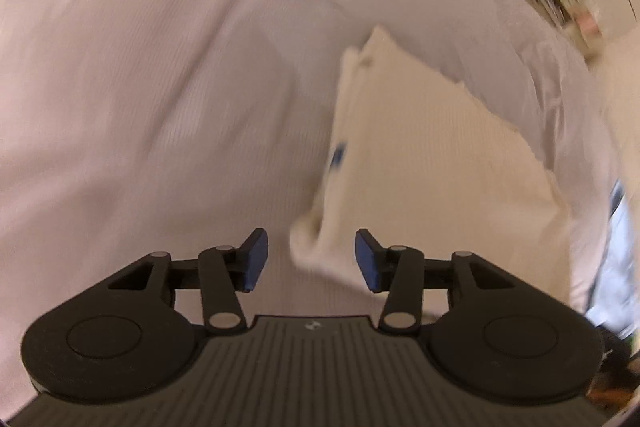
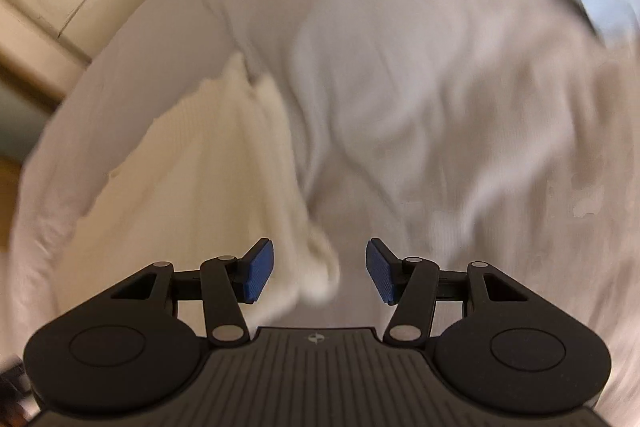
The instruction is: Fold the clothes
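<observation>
Both grippers — left (image 1: 311,259) and right (image 2: 320,271) — are hanging wide open, gripping nothing, each lined up on a near corner of the cream garment (image 1: 420,155) lying near the bed's (image 1: 140,87) edge — likely to pinch it.

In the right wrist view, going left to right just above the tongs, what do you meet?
Left blue pad → cream folded garment, its corner hanging between the open tongs → white sheet → right blue pad.

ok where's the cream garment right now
The cream garment lies on the white bedsheet, right of centre in the left wrist view and left of centre in the right wrist view, one corner between each open gripper's fingers.
</observation>
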Motion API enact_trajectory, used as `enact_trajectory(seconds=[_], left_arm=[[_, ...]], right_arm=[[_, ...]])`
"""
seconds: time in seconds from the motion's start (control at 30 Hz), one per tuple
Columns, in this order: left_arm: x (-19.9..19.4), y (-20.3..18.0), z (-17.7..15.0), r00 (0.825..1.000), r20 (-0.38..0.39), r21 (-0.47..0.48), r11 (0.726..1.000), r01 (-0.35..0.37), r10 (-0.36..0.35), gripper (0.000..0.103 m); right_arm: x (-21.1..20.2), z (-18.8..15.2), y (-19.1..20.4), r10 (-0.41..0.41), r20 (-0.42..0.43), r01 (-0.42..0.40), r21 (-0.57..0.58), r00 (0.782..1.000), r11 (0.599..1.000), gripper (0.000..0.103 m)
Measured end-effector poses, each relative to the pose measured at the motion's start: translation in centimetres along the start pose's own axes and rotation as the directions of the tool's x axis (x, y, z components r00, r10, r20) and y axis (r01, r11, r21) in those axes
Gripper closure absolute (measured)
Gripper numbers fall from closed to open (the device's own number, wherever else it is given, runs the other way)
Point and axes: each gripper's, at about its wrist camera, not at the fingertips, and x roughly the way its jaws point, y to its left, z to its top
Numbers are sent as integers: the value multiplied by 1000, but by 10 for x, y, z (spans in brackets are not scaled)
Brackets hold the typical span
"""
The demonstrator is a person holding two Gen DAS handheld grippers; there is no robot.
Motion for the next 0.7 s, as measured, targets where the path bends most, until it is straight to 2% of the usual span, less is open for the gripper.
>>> enact_trajectory(seconds=[0.1, 0.13, 0.2, 0.23, 0.27, 0.3, 0.37, 0.43, 0.5, 0.6, 0.67, 0.7], left_arm=[[10, 7, -9, 999, 3, -42, 998, 53, -53, 60], [16, 7, -9, 998, 10, -45, 997, 66, -65, 60], [29, 11, -4, 993, 18, -69, 991, 116, -115, 68], [32, 12, 0, 992, 17, -78, 989, 122, -121, 84], [35, 13, 3, 992, 17, -72, 990, 123, -122, 86], [34, 12, 4, 993, 16, -51, 991, 121, -121, 86], [24, 2, 8, 993, 26, 64, 992, 111, -113, 88], [13, -10, 13, 993, 40, 184, 978, 99, -108, 88], [10, -19, 15, 994, 51, 274, 959, 74, -92, 87], [38, -13, 11, 1000, -10, 322, 947, -2, 5, 85], [47, -13, 8, 999, -24, 346, 938, -32, 43, 81], [48, -13, 7, 998, -22, 356, 934, -43, 54, 79]], right_arm=[[1, -19, -18, 55, -8, -54, 129, 998, 990, 49], [6, -19, -18, 62, 2, -61, 139, 998, 988, 49], [14, -17, -17, 72, 17, -74, 153, 997, 986, 49], [17, -16, -15, 77, 18, -79, 151, 997, 985, 66], [17, -13, -12, 73, 17, -74, 133, 997, 988, 83], [17, -11, -9, 68, 16, -69, 115, 998, 991, 85], [16, -5, -3, 60, 17, -61, 74, 998, 995, 88], [5, 2, 8, 67, 37, -67, 0, 997, 998, 89], [-3, 4, 10, 79, 53, -79, -18, 995, 997, 90], [9, 1, -1, 21, 41, -22, 21, 999, 1000, 91], [26, -2, -12, -25, 2, 24, 88, 1000, 996, 90], [32, -3, -15, -40, -8, 41, 116, 999, 992, 85]])
